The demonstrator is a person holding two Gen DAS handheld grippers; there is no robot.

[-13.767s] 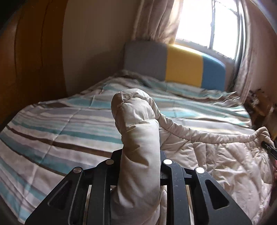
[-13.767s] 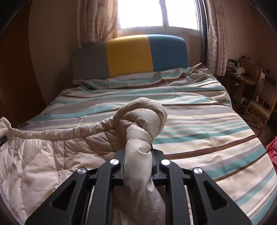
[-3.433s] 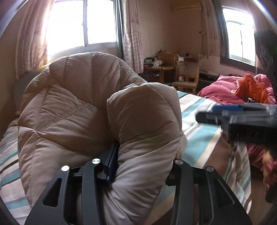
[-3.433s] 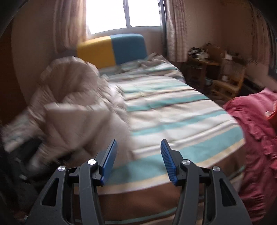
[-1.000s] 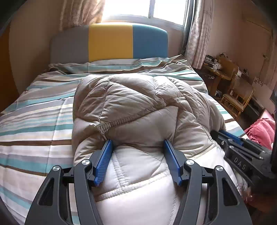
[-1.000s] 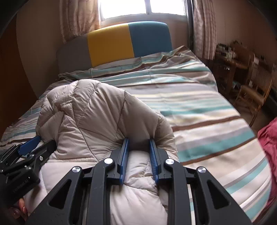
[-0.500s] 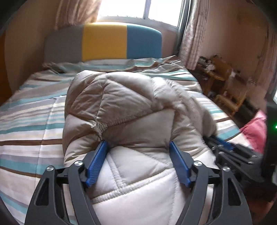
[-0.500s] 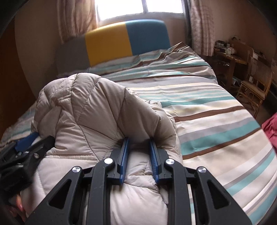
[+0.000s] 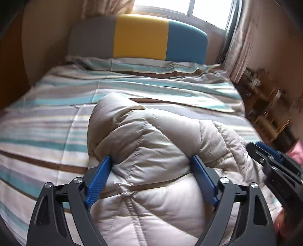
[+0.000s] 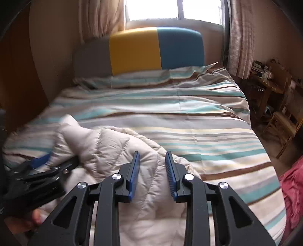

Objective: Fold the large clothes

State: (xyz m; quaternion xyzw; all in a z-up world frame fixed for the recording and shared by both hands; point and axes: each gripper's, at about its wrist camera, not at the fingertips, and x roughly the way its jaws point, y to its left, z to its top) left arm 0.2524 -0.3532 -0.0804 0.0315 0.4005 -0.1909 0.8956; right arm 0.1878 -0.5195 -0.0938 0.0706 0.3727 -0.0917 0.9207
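My left gripper [image 9: 150, 162] has its jaws spread wide, and a thick fold of the beige puffer jacket [image 9: 161, 151] bulges up between them; the blue pads [image 9: 98, 177] touch the padding on both sides, but I cannot tell whether they are pressing it or merely resting against it. My right gripper [image 10: 152, 157] has its jaws parted with a clear gap, and nothing sits between the pads [image 10: 134, 170]; they hang just above the jacket [image 10: 113, 151], apart from it.

The jacket lies bunched near the foot of the bed, on the striped duvet [image 9: 47, 123]. In the right wrist view it sits to the left and below the fingers, with the left gripper [image 10: 47, 166] blurred at its left edge. In the left wrist view the right gripper [image 9: 272, 160] shows at the jacket's right side.

Farther off, the pillow [image 10: 132, 79] lies against the grey, yellow and blue headboard [image 10: 140, 49], with the window [image 10: 170, 9] and curtains [image 10: 240, 37] behind. A wooden chair [image 10: 280, 123] stands right of the bed, and red fabric [image 10: 293, 198] shows at the lower right.
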